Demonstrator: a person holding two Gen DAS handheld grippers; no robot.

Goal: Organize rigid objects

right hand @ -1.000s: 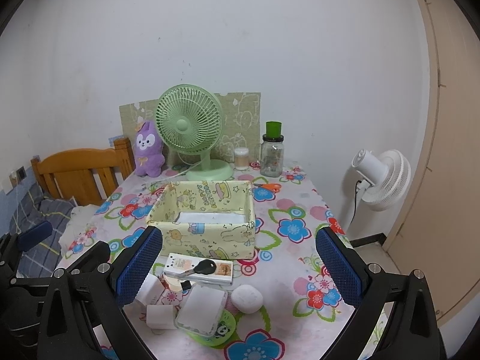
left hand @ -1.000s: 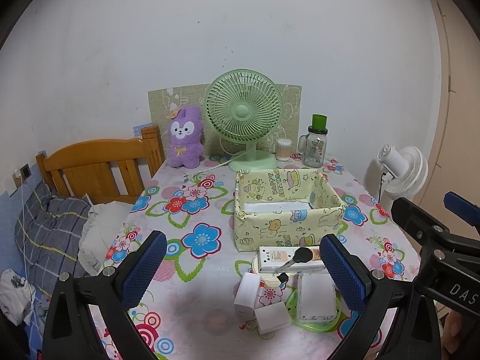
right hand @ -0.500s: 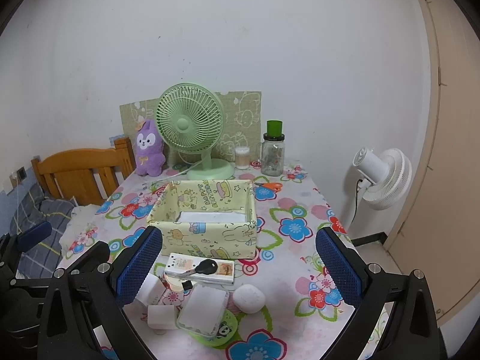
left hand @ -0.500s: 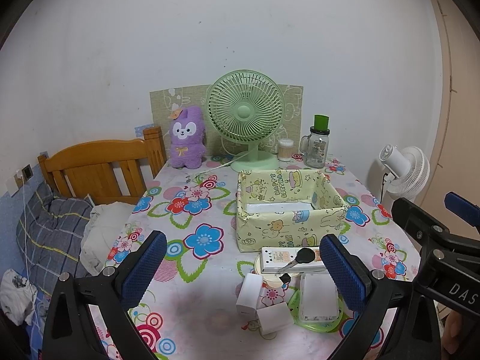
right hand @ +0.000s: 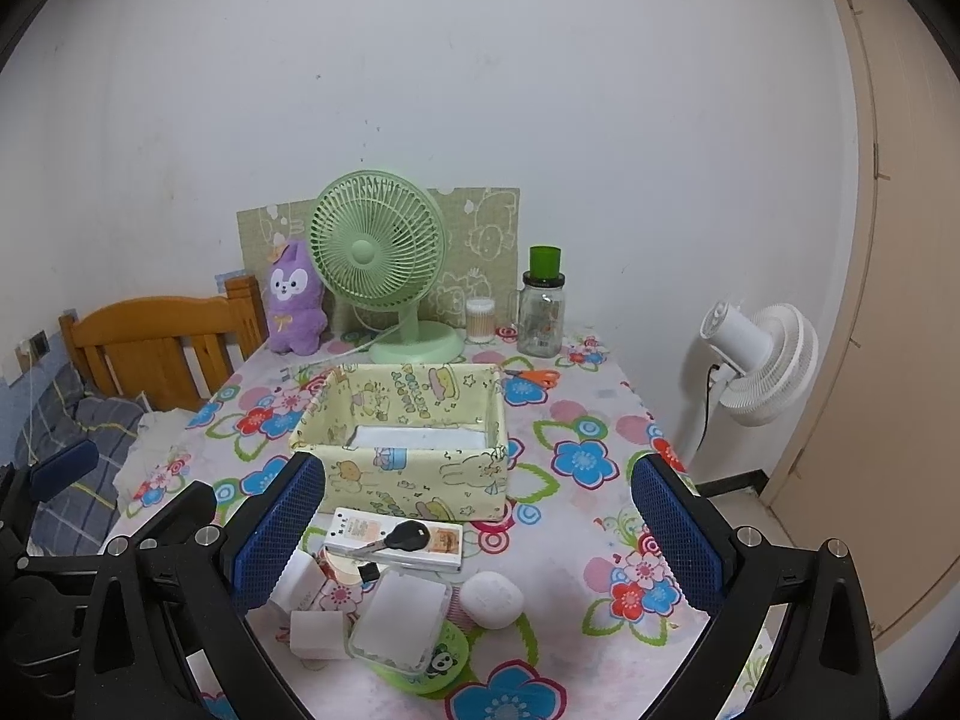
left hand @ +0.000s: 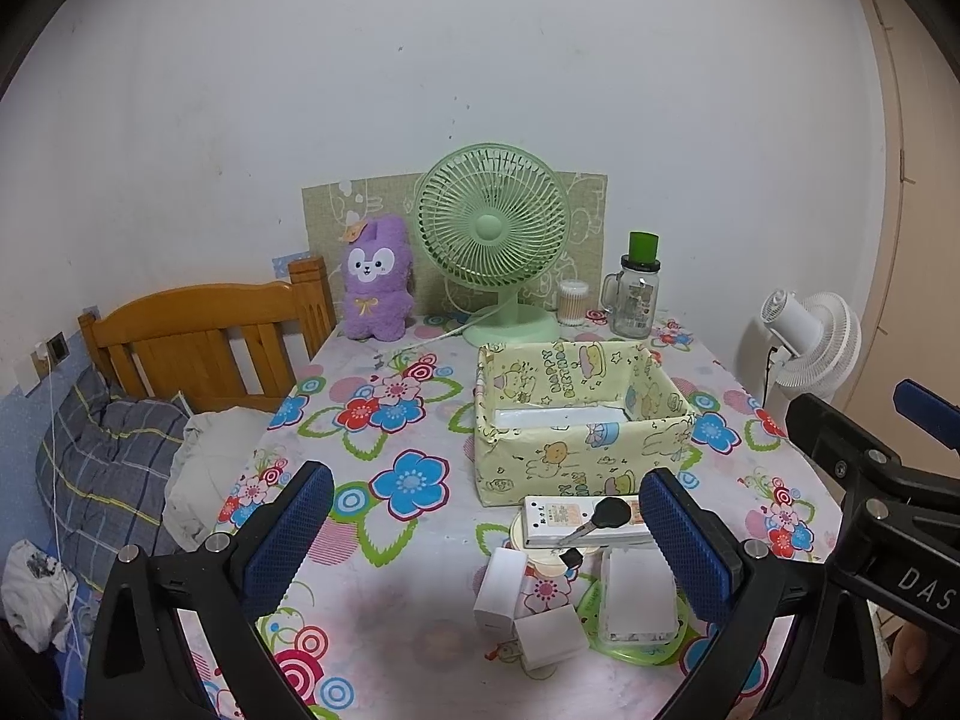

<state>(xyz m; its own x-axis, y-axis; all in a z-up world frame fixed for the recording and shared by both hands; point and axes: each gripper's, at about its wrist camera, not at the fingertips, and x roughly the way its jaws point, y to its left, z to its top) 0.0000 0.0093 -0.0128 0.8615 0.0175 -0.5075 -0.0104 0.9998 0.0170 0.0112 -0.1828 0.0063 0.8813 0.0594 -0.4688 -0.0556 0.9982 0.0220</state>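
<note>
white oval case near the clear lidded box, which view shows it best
The right wrist view. There the white oval case lies in full sight beside the clear lidded box, between the open fingers. In the left wrist view it cannot be made out; the right finger appears to cover that spot.

The flowered surface [left hand: 384, 546] is bare on the left, but the yellow box [left hand: 579, 426] stands in the middle with a pile of small things [right hand: 390, 588] touching each other just in front of it.
</note>
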